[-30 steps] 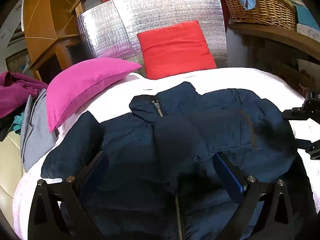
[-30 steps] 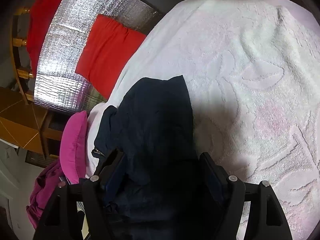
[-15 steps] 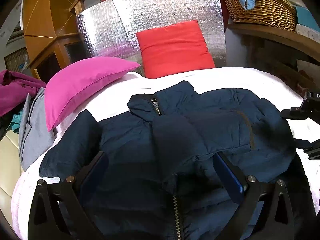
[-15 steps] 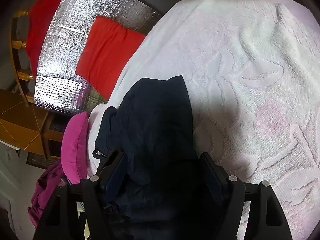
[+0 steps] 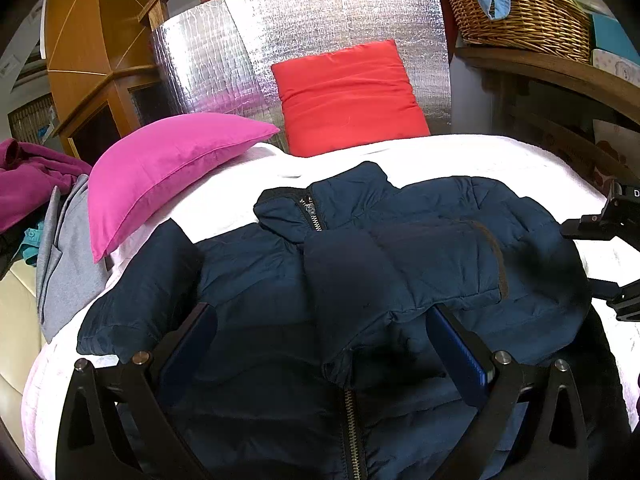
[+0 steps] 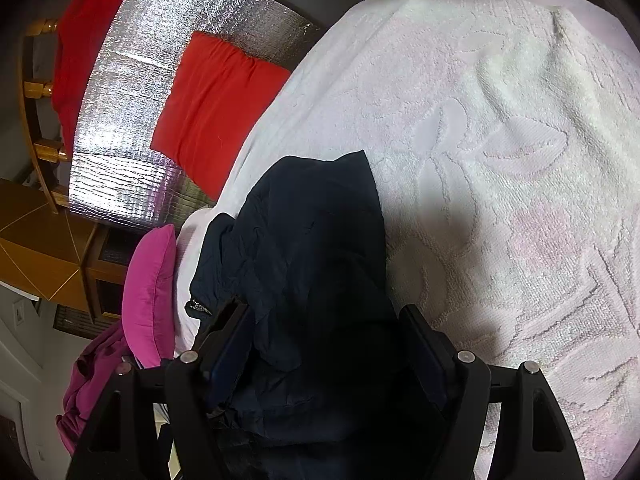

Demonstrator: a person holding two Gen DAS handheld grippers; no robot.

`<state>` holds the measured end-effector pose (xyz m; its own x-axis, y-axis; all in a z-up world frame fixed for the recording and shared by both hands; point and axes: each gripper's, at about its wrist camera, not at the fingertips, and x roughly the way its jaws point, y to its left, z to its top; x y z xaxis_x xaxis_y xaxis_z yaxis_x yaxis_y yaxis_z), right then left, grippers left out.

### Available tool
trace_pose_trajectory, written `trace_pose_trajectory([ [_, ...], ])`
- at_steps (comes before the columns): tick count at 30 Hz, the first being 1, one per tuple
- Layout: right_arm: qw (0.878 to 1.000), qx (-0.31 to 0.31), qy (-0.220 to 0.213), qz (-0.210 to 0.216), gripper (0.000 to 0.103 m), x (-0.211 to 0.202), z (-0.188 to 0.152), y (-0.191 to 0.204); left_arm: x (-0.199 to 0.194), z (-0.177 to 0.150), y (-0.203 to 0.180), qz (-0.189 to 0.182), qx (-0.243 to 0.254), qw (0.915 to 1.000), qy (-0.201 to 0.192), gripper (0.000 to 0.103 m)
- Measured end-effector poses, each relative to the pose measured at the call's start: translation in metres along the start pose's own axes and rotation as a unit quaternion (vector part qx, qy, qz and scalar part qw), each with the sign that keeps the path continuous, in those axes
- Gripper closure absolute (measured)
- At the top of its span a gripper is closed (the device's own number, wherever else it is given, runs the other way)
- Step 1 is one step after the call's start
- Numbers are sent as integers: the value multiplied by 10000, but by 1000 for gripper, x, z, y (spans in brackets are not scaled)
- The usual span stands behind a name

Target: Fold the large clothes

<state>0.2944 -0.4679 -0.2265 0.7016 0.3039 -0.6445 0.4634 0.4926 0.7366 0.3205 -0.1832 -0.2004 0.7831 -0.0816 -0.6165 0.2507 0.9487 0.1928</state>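
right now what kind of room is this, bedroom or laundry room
Most likely a bedroom at home. A navy jacket lies on a bed under a white textured bedspread, a pink pillow and a red pillow sit at its head, and a wicker basket stands on a shelf.

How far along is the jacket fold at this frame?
Early. Done: the navy jacket lies front-up on the white bedspread, with one sleeve folded across the chest. In hand: nothing is gripped; the left gripper and right gripper are open over the fabric. Left: the other sleeve is spread out, the body unfolded.
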Motion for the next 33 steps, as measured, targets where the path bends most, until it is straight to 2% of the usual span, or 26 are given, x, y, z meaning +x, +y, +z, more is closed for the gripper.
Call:
trace_pose_trajectory([
  [3, 10000, -11, 5, -2, 26, 0, 0, 0, 7, 3, 0, -133, -26, 9999, 105, 0],
  [10, 10000, -22, -8, -38, 26, 3, -3, 1, 41, 5, 9, -827, -461, 9933, 665, 1],
  [11, 10000, -15, -9, -38, 26, 3, -2, 1, 45, 3, 13, -949, -611, 9910, 713, 13],
  [12, 10000, -14, -12, -39, 26, 4, -2, 1, 48, 2, 17, -1038, -724, 9890, 768, 43],
  [13, 10000, -11, -15, -43, 26, 4, -3, 1, 53, 0, 22, -1206, -875, 9847, 903, 60],
  [14, 10000, -14, -16, -46, 26, 4, -3, 1, 55, 0, 25, -1325, -993, 9811, 1002, 71],
  [18, 10000, -19, -22, -52, 26, 4, -3, 2, 56, -1, 46, -1496, -1475, 9723, 1021, 84],
  [21, 10000, 16, -36, -50, 26, 4, -2, 1, 50, 0, 63, -1599, -1750, 9666, 977, 87],
  [25, 9999, -19, -55, -110, 27, 6, -3, 2, 44, -3, 85, -1897, -2180, 9502, 1166, 87],
  [29, 9999, -7, -62, -100, 26, 6, -2, 2, 39, -13, 104, -1832, -2420, 9423, 1413, 87],
  [31, 9999, -11, -61, -87, 27, 6, -3, 3, 36, -20, 114, -1859, -2556, 9356, 1571, 87],
  [33, 10000, -10, -65, -68, 27, 5, -2, 2, 32, -25, 120, -1820, -2548, 9352, 1656, 86],
])
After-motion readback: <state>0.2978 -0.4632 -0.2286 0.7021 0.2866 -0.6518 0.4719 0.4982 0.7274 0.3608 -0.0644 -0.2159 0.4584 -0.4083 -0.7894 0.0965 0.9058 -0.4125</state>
